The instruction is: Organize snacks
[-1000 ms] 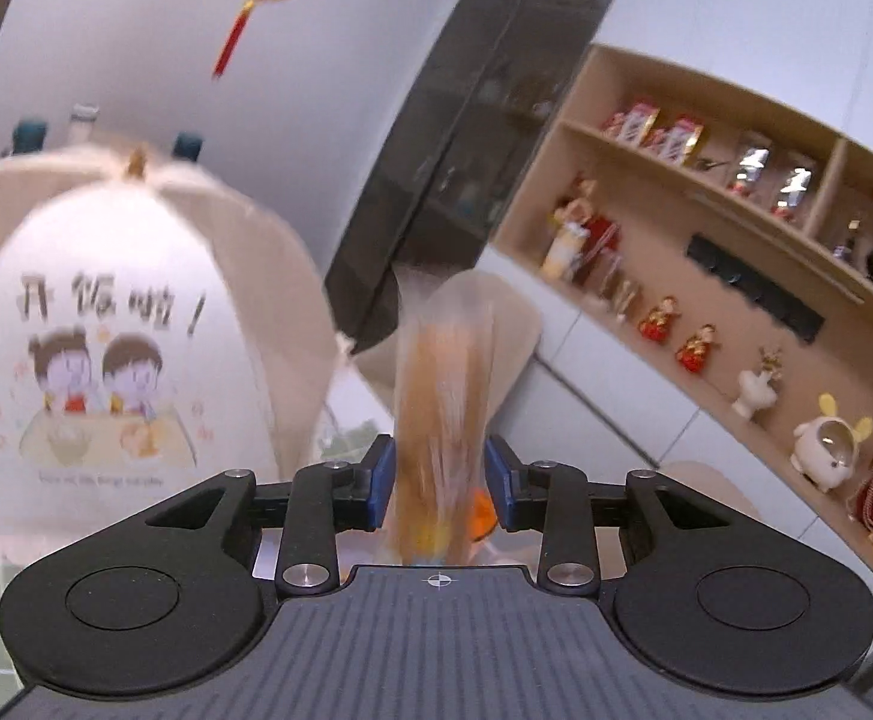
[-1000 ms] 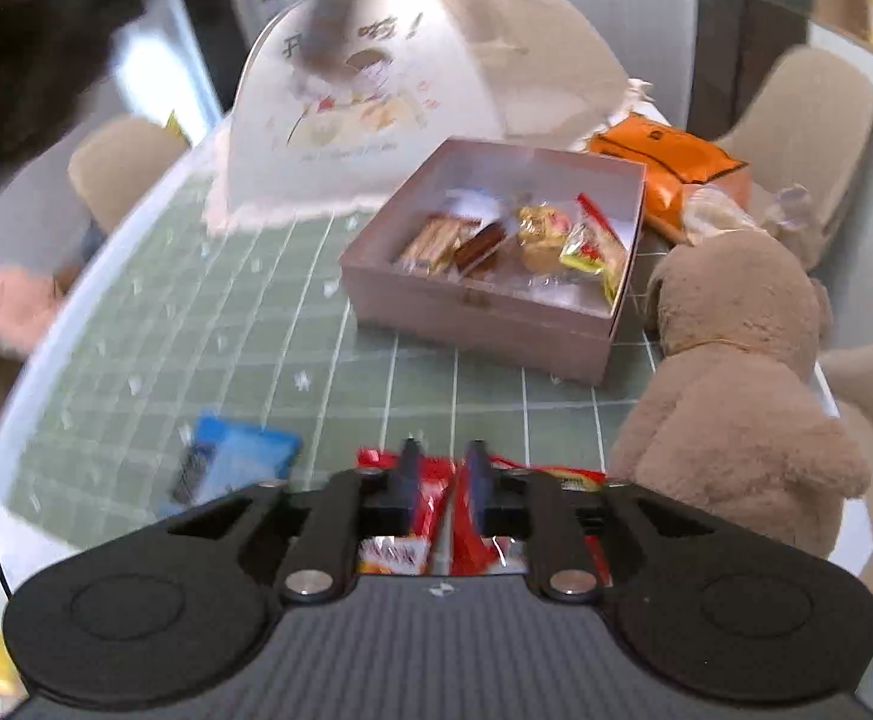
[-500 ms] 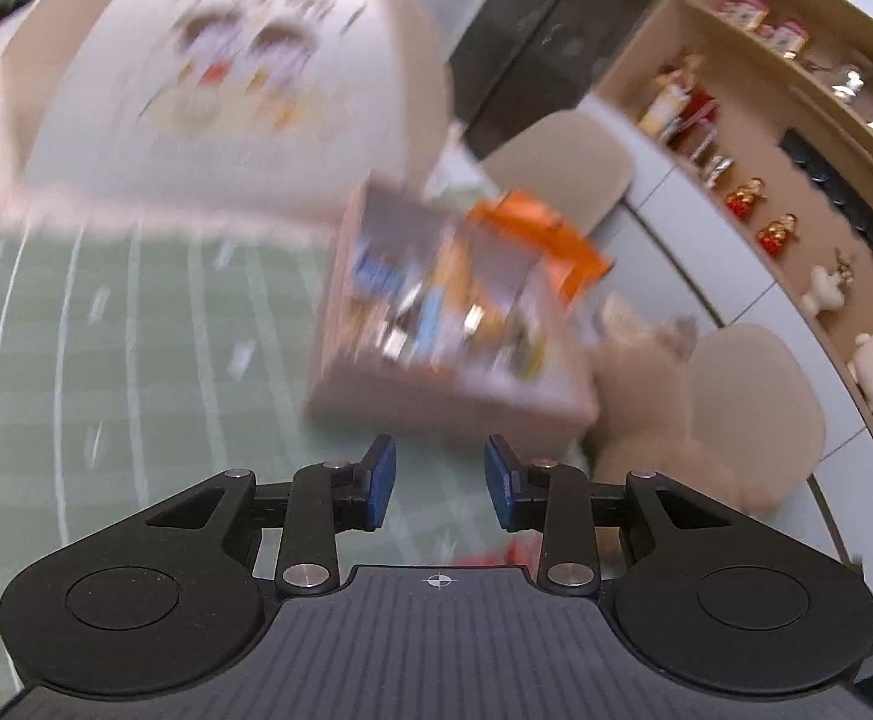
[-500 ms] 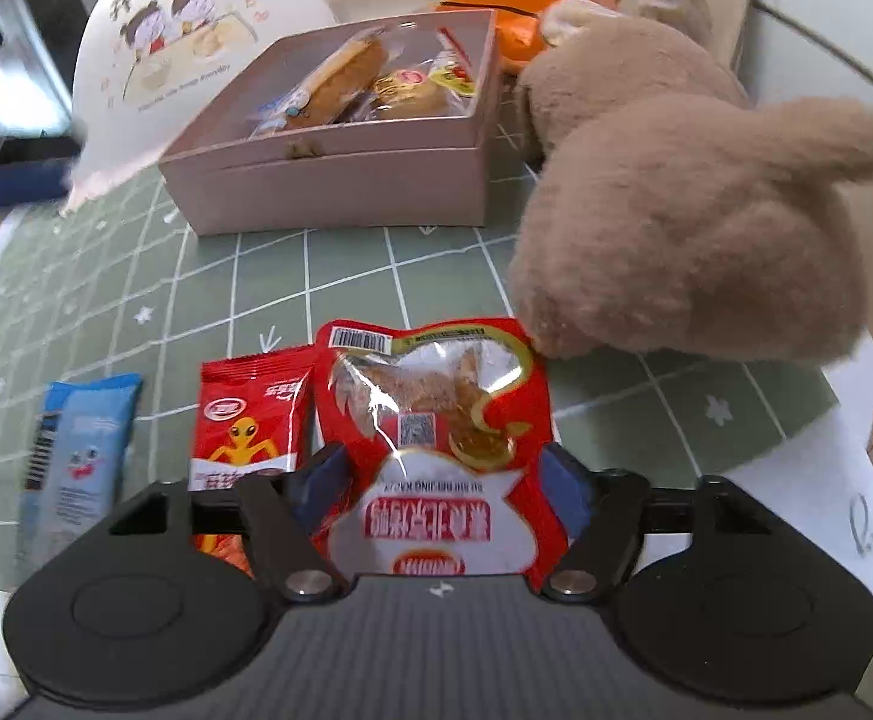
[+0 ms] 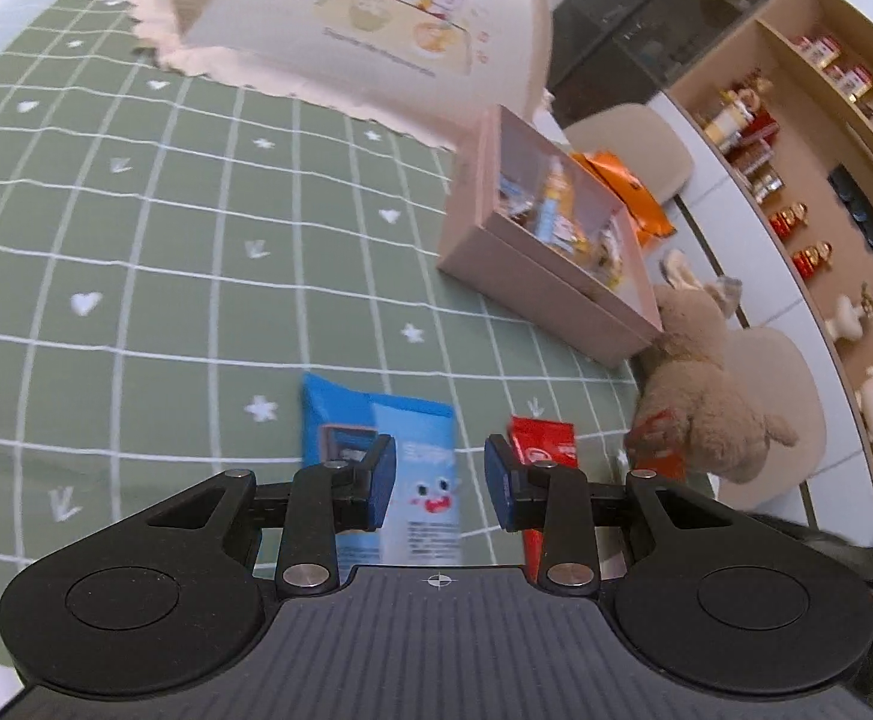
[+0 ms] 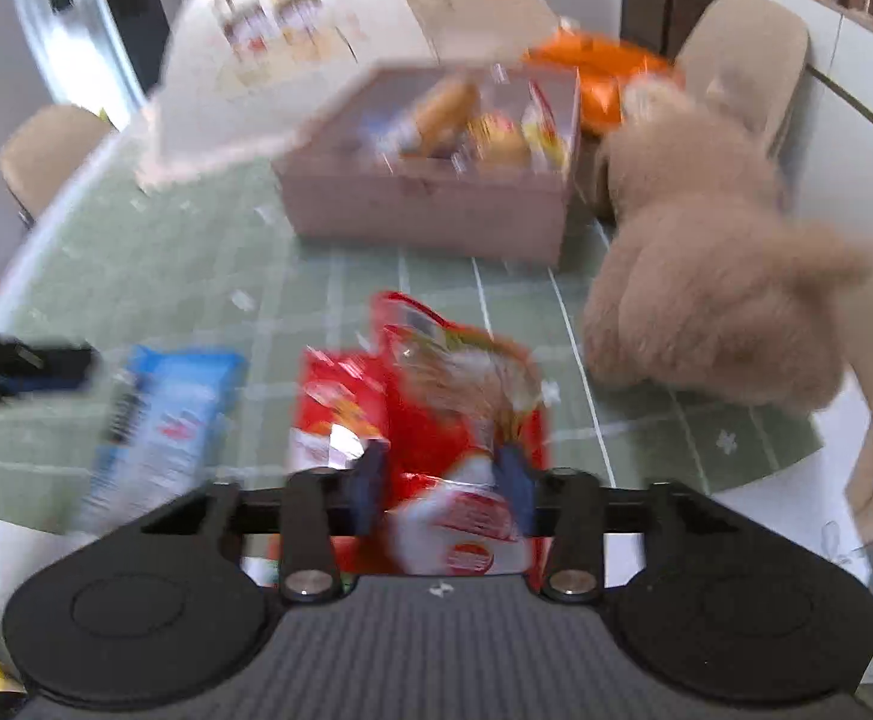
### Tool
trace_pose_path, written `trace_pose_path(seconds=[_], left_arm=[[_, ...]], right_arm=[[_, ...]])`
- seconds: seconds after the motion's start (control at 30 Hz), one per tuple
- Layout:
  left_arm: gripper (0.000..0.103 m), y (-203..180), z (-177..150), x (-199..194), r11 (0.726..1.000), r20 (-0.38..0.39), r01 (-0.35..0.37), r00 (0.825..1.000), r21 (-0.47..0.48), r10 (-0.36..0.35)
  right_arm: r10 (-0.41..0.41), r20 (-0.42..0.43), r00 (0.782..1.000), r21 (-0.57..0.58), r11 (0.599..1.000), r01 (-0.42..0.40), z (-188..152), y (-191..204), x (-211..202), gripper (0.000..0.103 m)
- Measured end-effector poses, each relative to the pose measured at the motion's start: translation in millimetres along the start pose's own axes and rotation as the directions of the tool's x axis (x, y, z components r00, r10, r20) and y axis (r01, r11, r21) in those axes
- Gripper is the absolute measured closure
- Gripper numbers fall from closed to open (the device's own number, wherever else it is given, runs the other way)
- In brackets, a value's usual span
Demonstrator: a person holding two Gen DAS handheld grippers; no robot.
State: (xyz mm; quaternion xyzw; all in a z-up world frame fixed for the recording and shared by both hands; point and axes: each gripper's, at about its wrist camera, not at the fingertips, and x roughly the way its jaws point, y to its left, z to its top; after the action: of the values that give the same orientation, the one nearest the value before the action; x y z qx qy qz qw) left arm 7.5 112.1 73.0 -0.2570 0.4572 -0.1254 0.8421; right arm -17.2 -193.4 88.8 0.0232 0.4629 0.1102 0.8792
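Snacks: red packet with clear window [image 6: 466, 420] sits between the pads of the right claw [image 6: 442, 483], whose jaws have just been closing and now pinch it above the green gridded counter [image 5: 154, 276]. Left claw [image 5: 439, 483] hangs spread and empty over the blue packet [image 5: 400, 468], a small red packet [image 5: 541, 441] just beside. Pink box [image 5: 532, 294], already holding several snacks, stands farther back next to a plush toy [image 5: 700, 384].
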Motion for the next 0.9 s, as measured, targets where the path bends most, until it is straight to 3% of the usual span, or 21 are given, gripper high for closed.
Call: trace_pose_path(seconds=[0.03,0.07,0.23,0.27,0.33,0.37,0.4,0.43,0.5,0.67,0.8,0.9], left_arm=[[0.067,2.2,1.2,-3.4,1.000,0.003,0.005,1.000,-0.010,-0.005],[0.067,2.8,2.0,-6.2,1.000,0.007,0.011,1.000,-0.014,-0.011],[0.067,0.3,10.2,-16.5,0.999,0.055,0.033,0.998,-0.009,-0.032],[0.067,0.2,10.4,-18.6,0.999,0.065,0.035,0.997,-0.016,-0.034],[0.067,1.0,8.3,-22.1,0.999,0.080,0.040,0.996,-0.036,-0.037],[0.067,1.3,6.6,-22.8,0.998,0.082,0.042,0.996,-0.043,-0.039],[0.067,1.5,4.4,-22.2,0.998,0.083,0.045,0.996,-0.047,-0.041],[0.067,1.8,2.5,-20.5,0.998,0.080,0.043,0.996,-0.050,-0.039],[0.067,2.9,-0.9,-13.9,0.998,0.070,0.026,0.997,-0.057,-0.022],[0.067,2.6,-7.8,5.9,0.999,0.005,0.009,1.000,-0.051,-0.009],[0.067,-6.4,-13.6,19.6,1.000,-0.052,0.016,0.998,-0.005,-0.017],[0.067,-8.4,-18.6,24.9,1.000,-0.069,0.021,0.997,-0.001,-0.021]], right_arm=[[0.023,0.034,0.999,-0.005,1.000,-0.023,8.1,1.5,-17.4,0.088],[0.033,0.087,0.996,-0.028,0.999,-0.030,19.3,4.6,-36.7,0.102],[-0.005,0.315,0.949,-0.111,0.993,0.042,95.9,16.0,-97.2,0.102],[-0.027,0.336,0.941,-0.120,0.990,0.071,110.8,16.7,-99.5,0.101],[-0.009,0.309,0.951,-0.134,0.990,0.053,123.9,15.1,-96.5,0.099],[0.011,0.287,0.958,-0.139,0.990,0.030,121.9,13.7,-94.0,0.097],[0.023,0.252,0.967,-0.137,0.990,0.012,117.1,12.4,-88.1,0.086],[0.027,0.219,0.975,-0.138,0.990,0.004,108.9,10.3,-80.7,0.063],[0.032,0.136,0.990,-0.125,0.992,-0.015,81.4,7.0,-59.7,0.036],[0.014,-0.064,0.998,-0.010,1.000,-0.015,2.6,2.1,2.1,0.036],[0.000,-0.128,0.992,0.129,0.991,0.017,-26.9,-6.9,33.9,0.036],[-0.084,-0.134,0.987,0.119,0.988,0.101,-35.2,-0.7,45.2,0.023]])
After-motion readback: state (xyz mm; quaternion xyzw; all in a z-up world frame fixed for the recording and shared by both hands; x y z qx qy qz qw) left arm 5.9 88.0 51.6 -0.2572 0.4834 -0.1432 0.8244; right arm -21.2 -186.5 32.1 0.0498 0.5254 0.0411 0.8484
